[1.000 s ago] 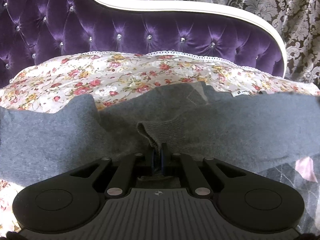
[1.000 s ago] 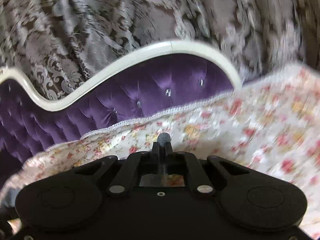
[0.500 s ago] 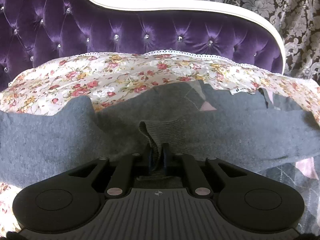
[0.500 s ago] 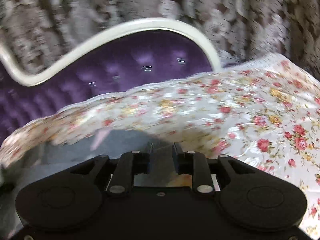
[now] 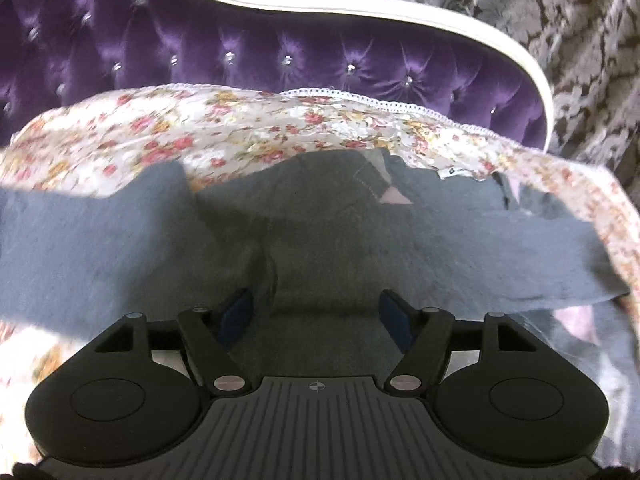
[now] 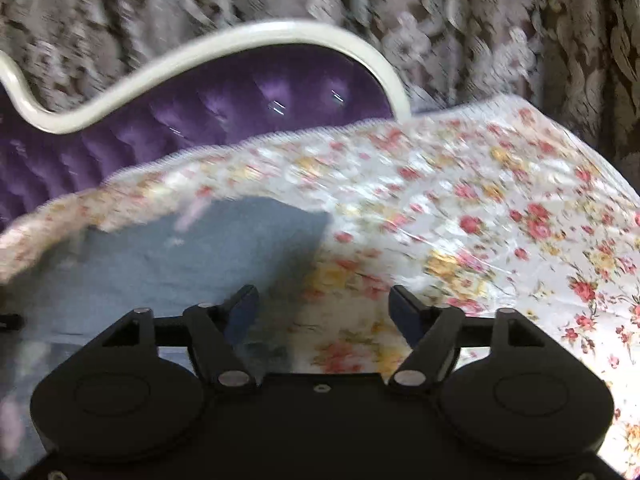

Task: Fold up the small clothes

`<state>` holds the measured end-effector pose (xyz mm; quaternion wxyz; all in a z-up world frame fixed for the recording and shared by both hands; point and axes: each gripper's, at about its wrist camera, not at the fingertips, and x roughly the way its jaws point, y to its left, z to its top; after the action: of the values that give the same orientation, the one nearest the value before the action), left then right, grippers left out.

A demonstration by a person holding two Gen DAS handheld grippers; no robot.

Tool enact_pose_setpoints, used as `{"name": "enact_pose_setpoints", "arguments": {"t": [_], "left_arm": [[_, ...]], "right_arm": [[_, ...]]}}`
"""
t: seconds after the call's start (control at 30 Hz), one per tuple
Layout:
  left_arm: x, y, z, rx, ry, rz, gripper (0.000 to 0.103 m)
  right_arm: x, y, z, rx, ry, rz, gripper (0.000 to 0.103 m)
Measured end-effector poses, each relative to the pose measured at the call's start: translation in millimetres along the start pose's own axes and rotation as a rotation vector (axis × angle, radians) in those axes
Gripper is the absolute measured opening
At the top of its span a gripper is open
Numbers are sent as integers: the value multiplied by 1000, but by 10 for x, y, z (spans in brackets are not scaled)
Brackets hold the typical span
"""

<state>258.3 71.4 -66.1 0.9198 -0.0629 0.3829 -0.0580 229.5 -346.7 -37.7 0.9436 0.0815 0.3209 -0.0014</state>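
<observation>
left gripper (image 5: 316, 312): jaws being held apart over sweater (image 5: 320, 240) | right gripper (image 6: 324, 308): jaws apart, nothing being gripped | risk: folded sleeve being dragged askew, bed (image 6: 500, 208) cover being snagged

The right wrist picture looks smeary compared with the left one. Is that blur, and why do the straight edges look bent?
Right wrist view: motion blur smears the curtain and floral bedspread, while the right tool stays sharp. Left wrist view: mostly crisp, slight smearing at the grey sweater left edge. Both views: fisheye lens bows the white headboard rim.
</observation>
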Motion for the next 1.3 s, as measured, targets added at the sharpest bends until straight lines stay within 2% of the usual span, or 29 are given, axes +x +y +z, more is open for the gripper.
{"name": "enact_pose_setpoints", "arguments": {"t": [0.07,0.1,0.2,0.27,0.43,0.57,0.83,0.97,1.13,1.3], "left_arm": [[-149,65,-76,-2,-11,3,73],[-217,100,-109,0,-14,0,74],[-419,297,-213,-23,0,-30,76],[-543,474,-281,-55,1,-33,81],[-848,1039,-441,-157,-38,10,85],[-1037,1569,-503,-290,-72,39,88],[-1179,2447,-431,-509,-196,87,88],[-1125,2715,-415,-545,-216,99,88],[-922,2932,-461,-588,-182,99,86],[-906,3004,-415,-575,-234,89,86]], "right_arm": [[-189,137,-51,-4,-26,44,101],[-257,202,-77,-5,-31,68,102],[-434,448,-181,1,-23,141,102],[-559,615,-287,2,-14,200,102],[-740,1004,-562,2,24,321,102],[-832,1260,-746,4,48,382,102],[-856,1617,-878,-7,85,429,102],[-885,1731,-909,-27,87,428,102],[-863,1809,-914,-33,101,432,102],[-808,1888,-924,-45,116,433,102]]}}
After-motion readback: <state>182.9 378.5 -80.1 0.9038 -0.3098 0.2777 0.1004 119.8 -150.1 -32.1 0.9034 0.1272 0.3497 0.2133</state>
